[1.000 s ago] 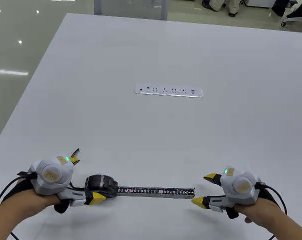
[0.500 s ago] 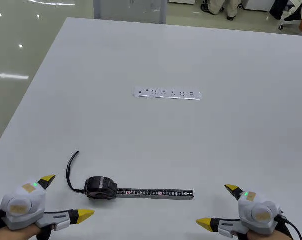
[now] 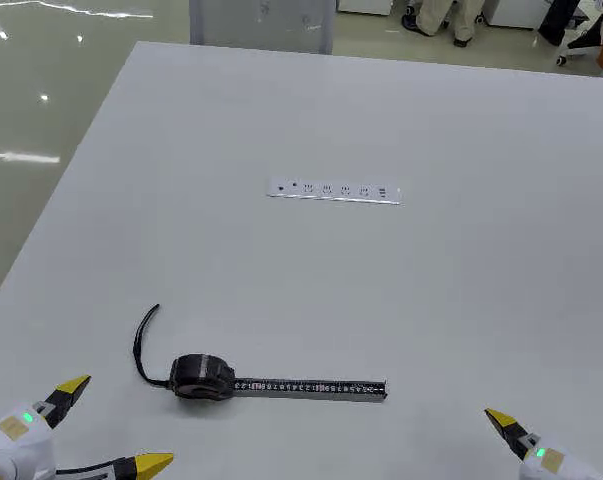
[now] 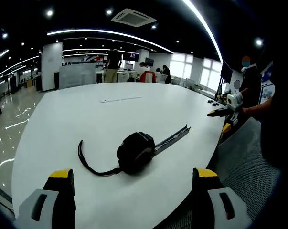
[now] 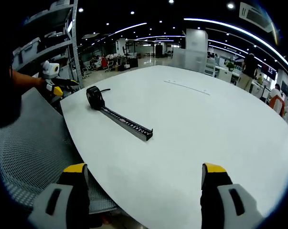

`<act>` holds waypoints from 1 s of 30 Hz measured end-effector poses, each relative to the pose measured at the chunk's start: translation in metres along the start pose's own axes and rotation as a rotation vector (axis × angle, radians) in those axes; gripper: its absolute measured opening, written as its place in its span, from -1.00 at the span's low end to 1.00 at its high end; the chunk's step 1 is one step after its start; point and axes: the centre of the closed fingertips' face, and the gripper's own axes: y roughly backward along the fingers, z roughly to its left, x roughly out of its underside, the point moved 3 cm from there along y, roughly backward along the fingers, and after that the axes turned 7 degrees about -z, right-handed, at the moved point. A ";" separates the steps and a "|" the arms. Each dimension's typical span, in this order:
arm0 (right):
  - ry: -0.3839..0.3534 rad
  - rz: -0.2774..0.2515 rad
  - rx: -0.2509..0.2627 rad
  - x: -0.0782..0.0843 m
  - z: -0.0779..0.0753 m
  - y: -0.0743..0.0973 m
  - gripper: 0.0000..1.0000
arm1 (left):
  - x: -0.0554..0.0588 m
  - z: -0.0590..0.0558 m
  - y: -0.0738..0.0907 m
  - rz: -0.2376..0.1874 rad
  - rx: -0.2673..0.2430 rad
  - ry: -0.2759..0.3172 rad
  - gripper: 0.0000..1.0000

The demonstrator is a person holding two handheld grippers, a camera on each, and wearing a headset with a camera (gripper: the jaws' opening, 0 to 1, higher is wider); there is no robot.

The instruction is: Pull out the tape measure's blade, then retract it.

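p1: both pulled back to the near edge. a second ago the left gripper (image 3: 113,423) is at the tape measure (image 3: 203,377) and the right gripper (image 5: 144,168) is at the blade (image 3: 311,387) tip.
p2: gripper states?
p1: left jaws spread, nothing between them. right the same, released and empty.
p2: where's the tape measure?
p1: lying on the white table (image 3: 381,280), near-left, just beyond the left gripper, not touching. blade is out, flat, running right, its end well apart from the right gripper. black strap (image 3: 141,345) curls off its left side.
p2: anything else?
p1: white power strip (image 3: 333,190) farther out, mid table.
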 end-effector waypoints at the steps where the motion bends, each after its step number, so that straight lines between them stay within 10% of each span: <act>1: 0.001 0.001 0.004 -0.001 0.000 0.000 1.00 | 0.001 0.000 0.000 0.005 0.003 -0.004 1.00; 30: 0.036 0.010 -0.011 -0.009 -0.003 0.000 1.00 | 0.006 0.001 -0.008 0.017 -0.016 -0.022 1.00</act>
